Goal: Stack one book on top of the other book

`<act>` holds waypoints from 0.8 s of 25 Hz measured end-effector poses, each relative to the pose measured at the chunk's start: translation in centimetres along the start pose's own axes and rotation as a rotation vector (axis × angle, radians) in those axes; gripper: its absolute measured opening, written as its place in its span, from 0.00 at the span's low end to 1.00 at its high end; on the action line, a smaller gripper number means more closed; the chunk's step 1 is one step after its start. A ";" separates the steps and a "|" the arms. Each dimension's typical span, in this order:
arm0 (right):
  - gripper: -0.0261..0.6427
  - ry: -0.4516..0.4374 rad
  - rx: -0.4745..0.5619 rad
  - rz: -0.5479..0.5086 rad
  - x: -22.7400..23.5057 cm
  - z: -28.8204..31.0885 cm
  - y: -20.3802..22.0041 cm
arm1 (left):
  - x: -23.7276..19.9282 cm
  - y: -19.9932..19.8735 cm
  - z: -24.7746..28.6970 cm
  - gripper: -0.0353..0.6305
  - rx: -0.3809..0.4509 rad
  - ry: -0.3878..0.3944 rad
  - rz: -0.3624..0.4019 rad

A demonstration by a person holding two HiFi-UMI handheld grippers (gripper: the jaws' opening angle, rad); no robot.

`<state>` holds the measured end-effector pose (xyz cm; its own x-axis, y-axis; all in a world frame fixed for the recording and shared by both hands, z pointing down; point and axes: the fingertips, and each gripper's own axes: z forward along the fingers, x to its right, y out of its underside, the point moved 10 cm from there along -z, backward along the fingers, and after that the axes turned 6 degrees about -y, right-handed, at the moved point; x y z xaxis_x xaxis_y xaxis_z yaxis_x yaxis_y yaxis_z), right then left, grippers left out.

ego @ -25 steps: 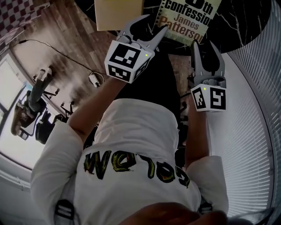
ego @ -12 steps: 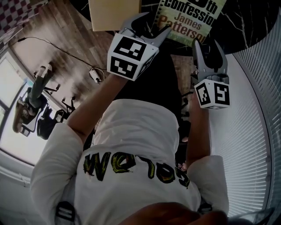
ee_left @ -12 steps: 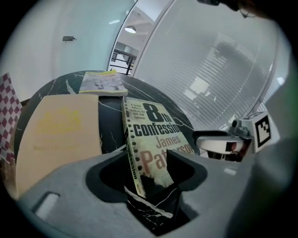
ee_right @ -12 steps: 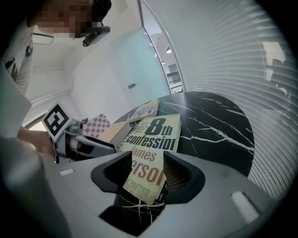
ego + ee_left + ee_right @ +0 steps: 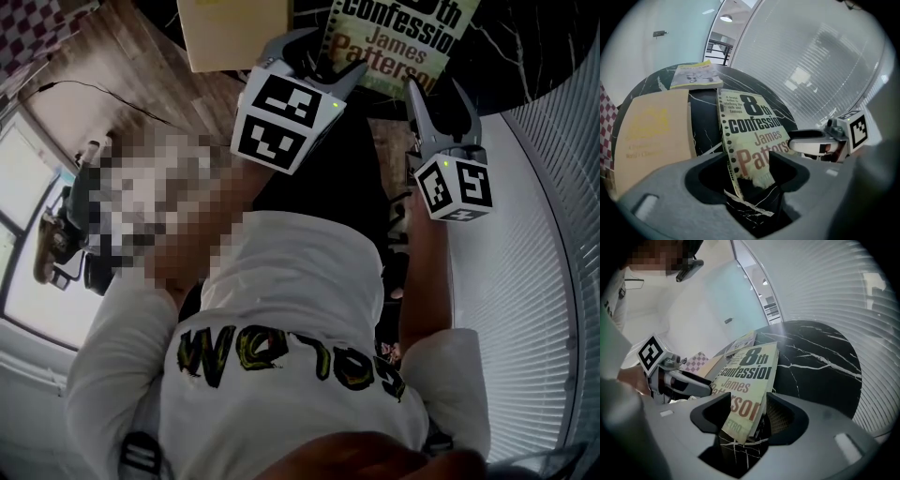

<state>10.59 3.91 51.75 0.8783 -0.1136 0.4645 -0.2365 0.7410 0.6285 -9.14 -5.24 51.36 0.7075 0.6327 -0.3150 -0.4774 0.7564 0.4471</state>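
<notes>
Head view first: both tongs are up at the near edge of the black marble table [image 5: 525, 47]. The left gripper [image 5: 333, 49] and right gripper [image 5: 436, 94] are each spread wide, and their jaws have just been opening. The "8th confession" paperback [image 5: 403, 37] lies on the table right ahead of them, with a plain tan book [image 5: 234, 33] just beside it on the left.

Left gripper view: the left gripper [image 5: 750, 173] has its jaws well apart. The near corner of the paperback [image 5: 754, 136] sits in the gap, spine side close to the left jaw, but nothing is pinching it. The tan book [image 5: 651, 131] lies flat to the left, apart from the paperback, and a yellow book [image 5: 696, 75] sits farther back on the table [image 5: 703, 126]. The right gripper [image 5: 820, 143] pokes in from the right.

Right gripper view: the right gripper [image 5: 750, 420] is spread too, with the paperback [image 5: 750, 376] running between its jaws from the near end, not squeezed. The left gripper [image 5: 679, 380] shows on the left, and the table [image 5: 820, 366] stretches off to the right.
</notes>
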 end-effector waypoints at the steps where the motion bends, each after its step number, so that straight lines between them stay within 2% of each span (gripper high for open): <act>1: 0.40 -0.004 -0.007 0.006 0.1 0.2 0.1 | 0.0 0.0 0.1 0.47 -0.008 -0.003 0.004; 4: 0.39 -0.017 -0.027 0.015 0.2 0.5 0.5 | 0.1 -0.1 0.2 0.47 -0.024 -0.010 0.014; 5: 0.35 -0.020 -0.030 0.015 0.2 0.6 0.6 | 0.2 -0.1 0.3 0.47 -0.028 -0.013 0.021; 10: 0.35 -0.019 -0.033 0.006 0.1 0.7 0.7 | 0.4 0.0 0.4 0.47 -0.037 -0.036 0.048; 20: 0.34 -0.003 -0.042 0.016 -0.3 0.6 0.5 | 0.3 -0.1 0.3 0.46 -0.034 -0.032 0.039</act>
<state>9.97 3.91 52.38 0.8734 -0.1033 0.4759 -0.2327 0.7699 0.5942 -8.75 -5.18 51.52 0.7044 0.6563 -0.2704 -0.5216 0.7370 0.4298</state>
